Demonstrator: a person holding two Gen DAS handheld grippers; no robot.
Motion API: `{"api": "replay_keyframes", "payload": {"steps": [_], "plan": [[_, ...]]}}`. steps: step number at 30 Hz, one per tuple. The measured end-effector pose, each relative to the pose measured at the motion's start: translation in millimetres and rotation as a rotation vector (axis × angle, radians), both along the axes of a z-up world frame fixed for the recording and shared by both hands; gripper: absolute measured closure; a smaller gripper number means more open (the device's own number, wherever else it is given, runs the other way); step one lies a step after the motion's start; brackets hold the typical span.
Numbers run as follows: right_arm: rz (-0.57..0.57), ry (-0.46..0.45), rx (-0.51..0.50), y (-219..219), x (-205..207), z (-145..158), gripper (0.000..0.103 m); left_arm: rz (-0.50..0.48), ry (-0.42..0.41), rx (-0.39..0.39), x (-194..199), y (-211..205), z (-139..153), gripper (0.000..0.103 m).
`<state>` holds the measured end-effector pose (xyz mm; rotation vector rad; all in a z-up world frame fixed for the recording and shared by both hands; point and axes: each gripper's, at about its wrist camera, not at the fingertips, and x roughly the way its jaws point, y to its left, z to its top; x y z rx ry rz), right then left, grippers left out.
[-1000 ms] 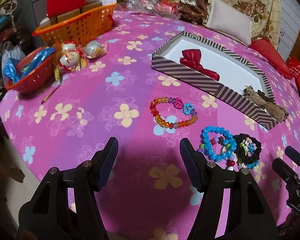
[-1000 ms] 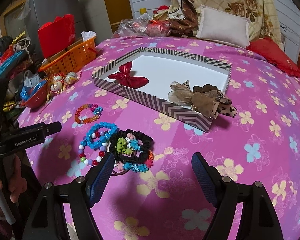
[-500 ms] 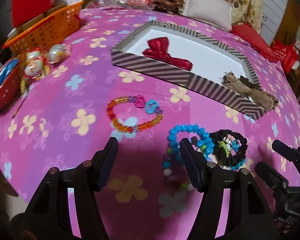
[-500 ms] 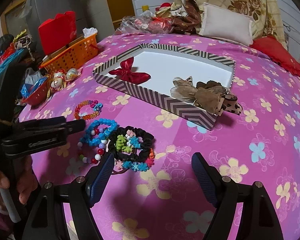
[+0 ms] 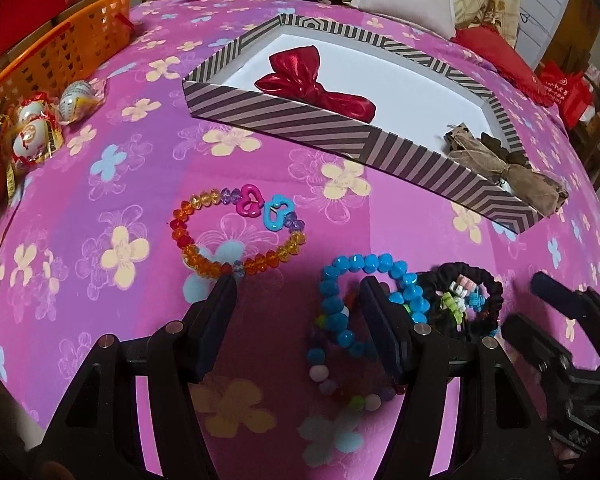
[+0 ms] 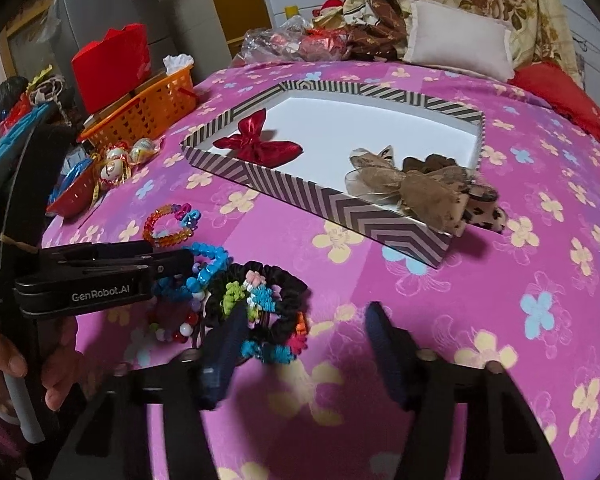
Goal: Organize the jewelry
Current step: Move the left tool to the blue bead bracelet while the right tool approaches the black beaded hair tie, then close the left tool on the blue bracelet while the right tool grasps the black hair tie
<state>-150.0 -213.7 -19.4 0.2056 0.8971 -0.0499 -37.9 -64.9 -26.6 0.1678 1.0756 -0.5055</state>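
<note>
Blue bead bracelet (image 5: 364, 300) apparently around the left gripper's (image 5: 296, 320) right finger.

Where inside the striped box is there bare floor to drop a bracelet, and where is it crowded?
The striped box has bare white floor through its middle and back, between the red bow at the near-left and the brown bows spilling over the near-right corner. On the cloth it is crowded where the blue bead bracelet touches the black scrunchie, under both open grippers.
</note>
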Motion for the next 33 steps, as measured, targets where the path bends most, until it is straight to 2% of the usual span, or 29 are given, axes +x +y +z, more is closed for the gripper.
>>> {"api": "replay_keyframes", "payload": {"steps": [1, 3, 4, 5, 7, 8, 9, 13, 18, 27, 33], "plan": [[0.003, 0.003, -0.001, 0.4, 2.4, -1.8, 0.051, -0.003, 0.005, -0.004, 1.0, -0.2, 0.2, 0.040], [0.014, 0.008, 0.015, 0.6, 6.5, -5.8, 0.057, -0.013, 0.009, -0.015, 1.6, -1.6, -0.1, 0.047], [0.022, 0.013, 0.031, 0.6, 8.7, -8.5, 0.063, -0.022, 0.011, -0.020, 1.3, -2.7, 0.6, 0.049], [0.027, 0.018, 0.042, 0.6, 10.2, -11.1, 0.068, -0.028, 0.012, -0.024, 0.9, -4.5, 0.9, 0.056], [0.038, 0.022, 0.065, 0.7, 11.8, -16.1, 0.088, -0.048, 0.015, -0.034, 0.3, -7.1, 2.4, 0.070], [0.041, 0.019, 0.070, 1.3, 11.2, -16.9, 0.093, -0.052, 0.018, -0.023, 1.1, -9.2, 1.9, 0.085], [0.046, 0.011, 0.070, 2.8, 9.5, -15.7, 0.094, -0.058, 0.028, -0.011, 2.0, -10.7, -0.7, 0.092], [0.069, -0.018, 0.065, 8.2, 4.8, -4.6, 0.095, -0.050, 0.030, -0.045, 3.6, -5.7, 0.7, 0.094], [0.070, -0.081, 0.087, 9.0, -1.3, 20.8, 0.095, -0.042, 0.001, -0.111, 0.3, 5.6, 26.3, 0.095], [0.106, -0.187, 0.135, 16.8, -13.6, 65.8, 0.095, -0.057, -0.061, -0.151, -10.2, 12.1, 65.2, 0.095], [0.097, -0.211, 0.153, 12.4, -20.2, 76.6, 0.095, -0.060, -0.089, -0.164, -16.8, 14.1, 81.9, 0.095]]}}
